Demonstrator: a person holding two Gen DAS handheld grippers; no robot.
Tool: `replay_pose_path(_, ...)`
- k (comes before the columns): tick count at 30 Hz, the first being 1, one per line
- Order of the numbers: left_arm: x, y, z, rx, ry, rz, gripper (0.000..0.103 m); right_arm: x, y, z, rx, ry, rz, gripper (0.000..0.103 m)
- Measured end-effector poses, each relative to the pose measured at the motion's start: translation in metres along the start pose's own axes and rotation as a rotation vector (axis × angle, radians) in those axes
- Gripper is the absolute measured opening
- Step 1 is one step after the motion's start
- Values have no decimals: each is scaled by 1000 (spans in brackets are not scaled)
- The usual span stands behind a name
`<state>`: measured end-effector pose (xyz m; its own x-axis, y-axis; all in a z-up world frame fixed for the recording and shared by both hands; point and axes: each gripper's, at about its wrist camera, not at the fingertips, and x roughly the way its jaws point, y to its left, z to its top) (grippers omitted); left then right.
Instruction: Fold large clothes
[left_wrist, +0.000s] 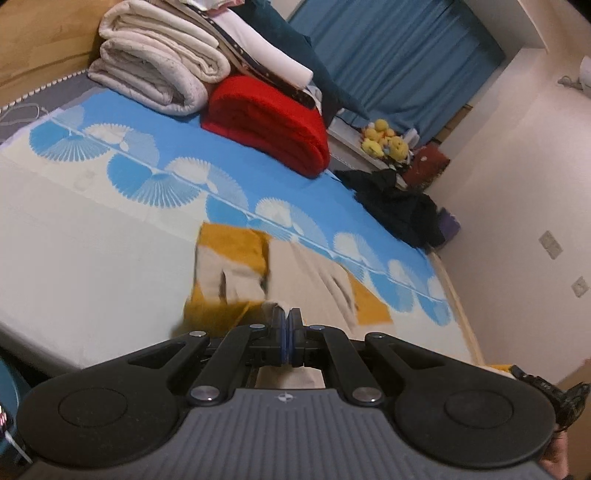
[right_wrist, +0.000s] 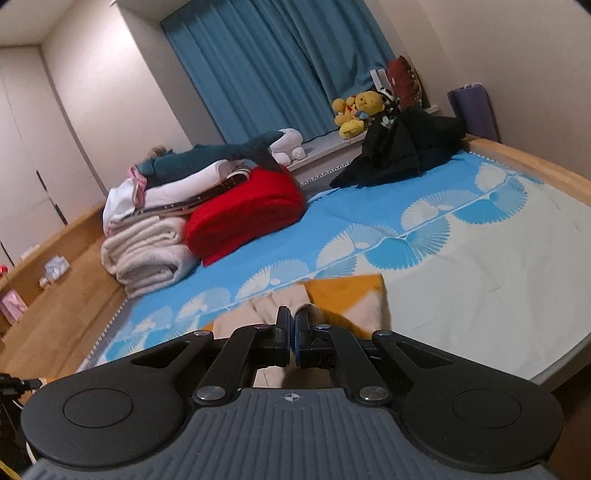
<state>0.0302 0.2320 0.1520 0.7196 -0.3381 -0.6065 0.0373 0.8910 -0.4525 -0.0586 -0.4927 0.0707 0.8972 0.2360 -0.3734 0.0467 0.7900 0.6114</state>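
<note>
1. Both black two-finger grippers have their jaws pressed together: the left gripper (left_wrist: 284, 320) pinches an edge of the beige and mustard-yellow fabric garment (left_wrist: 236, 273), and the right gripper (right_wrist: 294, 320) pinches it too.
2. That garment lies partly folded on the blue-and-white fan-patterned bedsheet (left_wrist: 110, 236).
3. Farther back sit a folded red blanket (left_wrist: 269, 125), rolled cream quilts (left_wrist: 155, 70) and a crumpled black garment (right_wrist: 402, 151).

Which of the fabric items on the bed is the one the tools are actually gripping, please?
The beige-and-mustard garment nearest the cameras; the left tool and right tool both pinch it, unlike the red blanket and black clothes.
</note>
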Motion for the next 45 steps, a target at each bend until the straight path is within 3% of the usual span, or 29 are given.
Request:
replay_pose_path(4, 80, 29, 24, -61, 8, 58, 0, 54, -24, 12, 76, 27, -40, 1)
replay_pose_path(9, 191, 75, 52, -186, 38, 64, 4, 162, -62, 17, 205, 93, -105, 1)
replay_pose_path(12, 229, 103, 58, -252, 25, 109, 20, 220, -80, 15, 249, 114, -177, 8)
replay_pose_path(14, 240, 116, 49, -250, 8, 124, 29, 241, -87, 11, 242, 87, -191, 15)
replay_pose_path(15, 249, 123, 44, -271, 80, 161, 29, 246, -87, 9, 217, 70, -208, 16)
replay_pose_path(17, 256, 126, 40, -287, 124, 189, 29, 255, -90, 6, 169, 73, -231, 18)
replay_pose_path(19, 262, 118, 39, -222, 138, 196, 29, 261, -89, 6, 135, 90, -245, 21)
replay_pose_path(21, 270, 108, 36, -122, 152, 224, 32, 266, -87, 4, 95, 102, -244, 37)
replay_pose_path(24, 283, 97, 25, -41, 178, 263, 32, 282, -88, -6, 61, 160, -253, 47)
replay_pose_path(29, 300, 93, 15, -19, 196, 295, 36, 308, -96, -28, 40, 297, -320, 47)
replay_pose_path(32, 311, 93, 19, -26, 187, 314, 46, 317, -103, -32, 48, 314, -340, 47)
replay_pose_path(37, 326, 92, 22, -23, 207, 353, 46, 334, -112, -42, 66, 397, -372, 47)
replay_pose_path(45, 339, 88, 24, -25, 214, 366, 48, 345, -116, -44, 76, 412, -372, 47)
